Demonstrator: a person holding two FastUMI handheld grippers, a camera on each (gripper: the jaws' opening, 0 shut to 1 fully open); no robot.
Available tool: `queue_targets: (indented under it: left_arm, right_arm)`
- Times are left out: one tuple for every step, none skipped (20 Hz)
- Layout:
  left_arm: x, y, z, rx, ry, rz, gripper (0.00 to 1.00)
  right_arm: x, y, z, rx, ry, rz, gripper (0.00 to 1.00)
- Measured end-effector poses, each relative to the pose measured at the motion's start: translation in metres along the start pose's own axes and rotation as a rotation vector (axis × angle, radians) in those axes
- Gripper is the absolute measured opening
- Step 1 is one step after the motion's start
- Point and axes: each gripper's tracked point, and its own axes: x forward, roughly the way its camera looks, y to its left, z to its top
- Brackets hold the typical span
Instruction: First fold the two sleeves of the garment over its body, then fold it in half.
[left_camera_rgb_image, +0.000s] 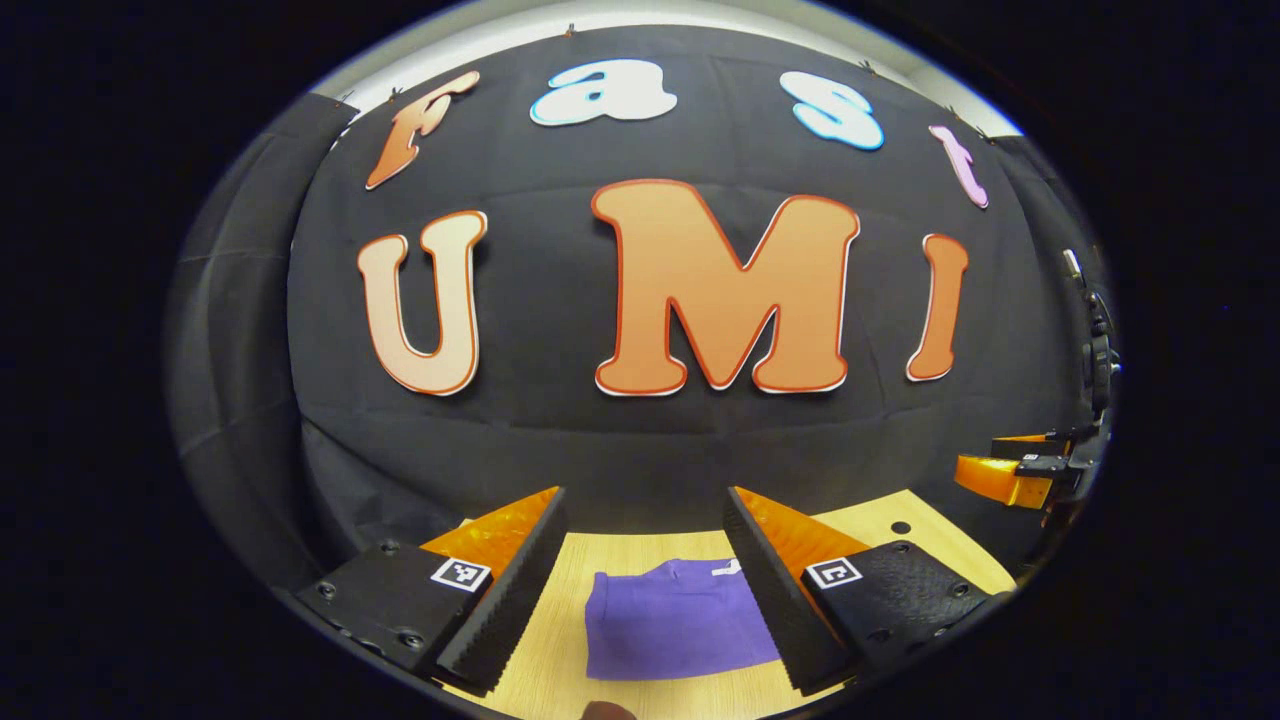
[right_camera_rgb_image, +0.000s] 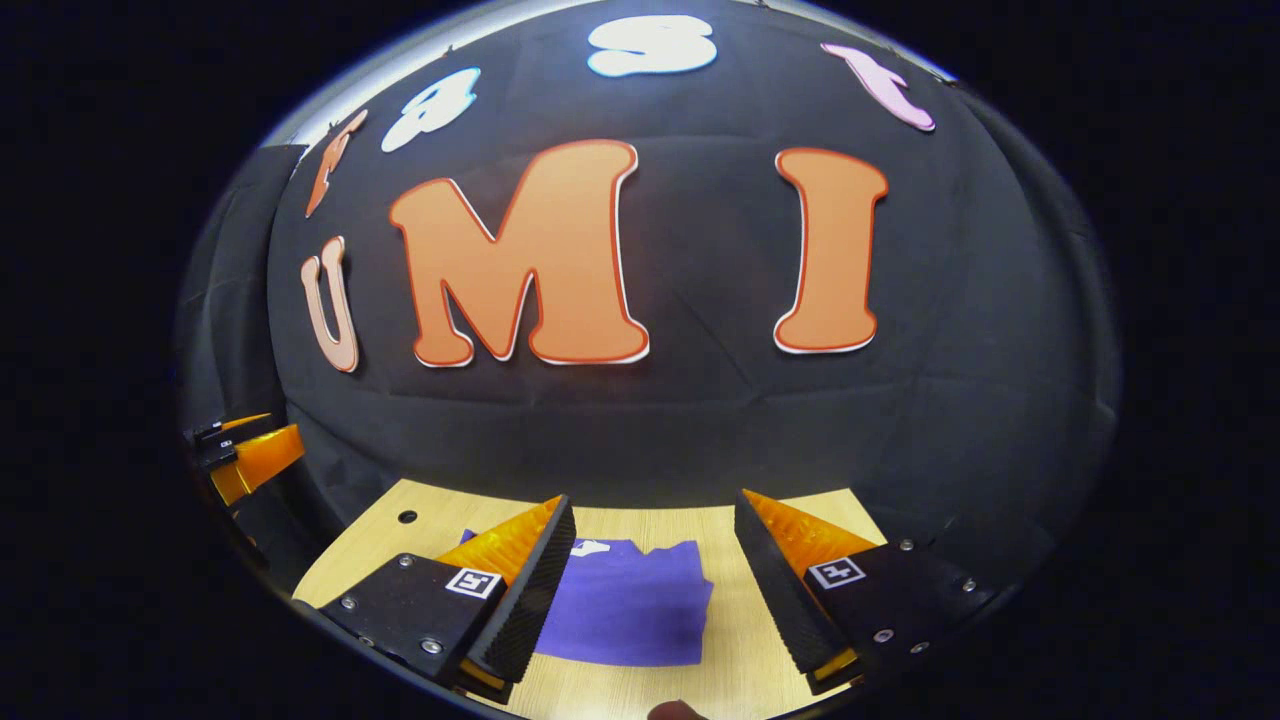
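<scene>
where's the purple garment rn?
Purple garment lies folded flat on the wooden table, between the left gripper fingers in its view.

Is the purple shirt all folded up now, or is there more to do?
It looks nearly or fully done. The purple garment lies on the wooden table as a compact rectangle with no sleeves sticking out, so the sleeve folds seem finished, and probably the half fold too, though I cannot count the layers. Nothing is in hand: the left gripper and right gripper are both open above it. At most a final tidy is left.
</scene>
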Motion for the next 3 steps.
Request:
queue_targets:
  left_arm:
    - [-0.008, -0.002, 0.004, 0.003, -0.019, -0.001, 0.99]
    - [-0.017, -0.004, 0.007, 0.004, -0.035, -0.005, 0.98]
    - [-0.024, -0.006, 0.007, 0.005, -0.044, -0.007, 0.98]
  right_arm:
    - [-0.009, 0.003, 0.001, -0.005, -0.015, -0.001, 1.0]
    - [-0.013, 0.006, -0.002, -0.006, -0.021, 0.002, 1.0]
    - [-0.019, 0.005, -0.007, -0.006, -0.028, 0.003, 1.0]
